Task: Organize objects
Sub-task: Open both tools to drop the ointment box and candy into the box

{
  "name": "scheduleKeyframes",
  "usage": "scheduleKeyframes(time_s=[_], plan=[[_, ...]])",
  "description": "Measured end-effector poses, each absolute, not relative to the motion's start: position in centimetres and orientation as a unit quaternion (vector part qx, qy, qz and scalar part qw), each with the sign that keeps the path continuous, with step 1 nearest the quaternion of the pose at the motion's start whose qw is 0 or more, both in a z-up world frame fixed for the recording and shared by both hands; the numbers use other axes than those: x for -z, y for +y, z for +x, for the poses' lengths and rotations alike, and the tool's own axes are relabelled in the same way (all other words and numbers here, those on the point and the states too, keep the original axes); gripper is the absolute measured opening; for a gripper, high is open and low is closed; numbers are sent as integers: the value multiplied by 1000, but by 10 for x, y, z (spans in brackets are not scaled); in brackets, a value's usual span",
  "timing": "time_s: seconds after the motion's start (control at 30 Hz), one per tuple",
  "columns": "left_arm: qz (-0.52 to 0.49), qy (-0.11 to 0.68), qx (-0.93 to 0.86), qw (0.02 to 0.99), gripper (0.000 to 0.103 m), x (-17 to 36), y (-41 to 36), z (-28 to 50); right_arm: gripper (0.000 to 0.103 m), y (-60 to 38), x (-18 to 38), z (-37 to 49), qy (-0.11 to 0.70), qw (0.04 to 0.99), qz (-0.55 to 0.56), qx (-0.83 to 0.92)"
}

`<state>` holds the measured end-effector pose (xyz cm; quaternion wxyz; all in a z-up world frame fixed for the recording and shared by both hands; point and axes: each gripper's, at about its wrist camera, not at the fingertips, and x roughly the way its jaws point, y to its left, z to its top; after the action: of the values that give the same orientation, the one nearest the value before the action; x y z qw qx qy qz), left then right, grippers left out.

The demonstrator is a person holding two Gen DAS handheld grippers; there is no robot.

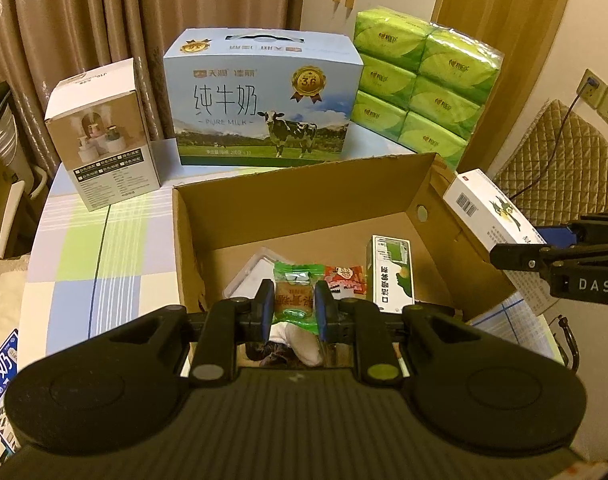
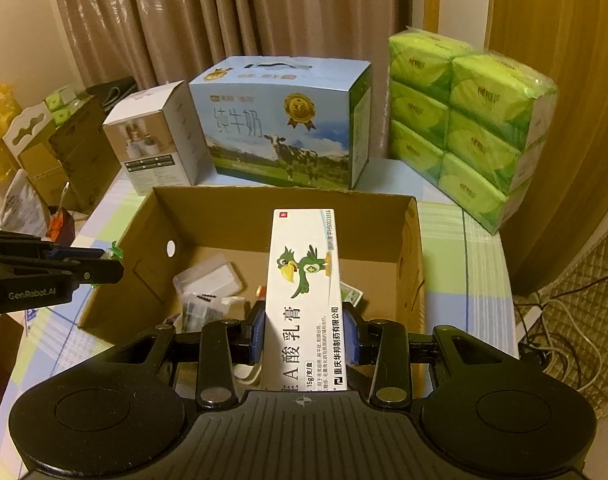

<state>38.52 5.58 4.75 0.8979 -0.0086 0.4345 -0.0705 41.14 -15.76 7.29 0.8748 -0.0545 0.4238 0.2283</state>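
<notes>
An open cardboard box (image 1: 304, 208) stands on the table before me. My left gripper (image 1: 294, 289) is shut on a green-wrapped snack packet (image 1: 294, 300), held above the box's near edge. My right gripper (image 2: 304, 312) is shut on a long white ointment box (image 2: 304, 272) printed with a green parrot, held over the cardboard box (image 2: 224, 216). In the left wrist view that ointment box (image 1: 484, 210) hangs at the carton's right wall. On the carton floor lie a green-and-white small box (image 1: 390, 276), a red snack packet (image 1: 346, 278) and a clear plastic case (image 1: 246, 276).
Behind the carton stand a blue milk case (image 1: 264, 100), a white appliance box (image 1: 104, 136) and a stack of green tissue packs (image 1: 420, 84). The checked tablecloth (image 1: 84, 248) ends at curtains behind. A quilted chair (image 1: 560, 160) with cables is at the right.
</notes>
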Motion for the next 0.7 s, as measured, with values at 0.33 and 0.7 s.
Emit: scheduleKeyframes(time_s=[0.33,0.7], plan=[[-32,426,63,902,40,-30,63,401,35,-159,-66,418,424,877,-48,-222],[-21,431,53,901,40,-31,73,391,35,-158,-65,415,426,875,-47,-224]])
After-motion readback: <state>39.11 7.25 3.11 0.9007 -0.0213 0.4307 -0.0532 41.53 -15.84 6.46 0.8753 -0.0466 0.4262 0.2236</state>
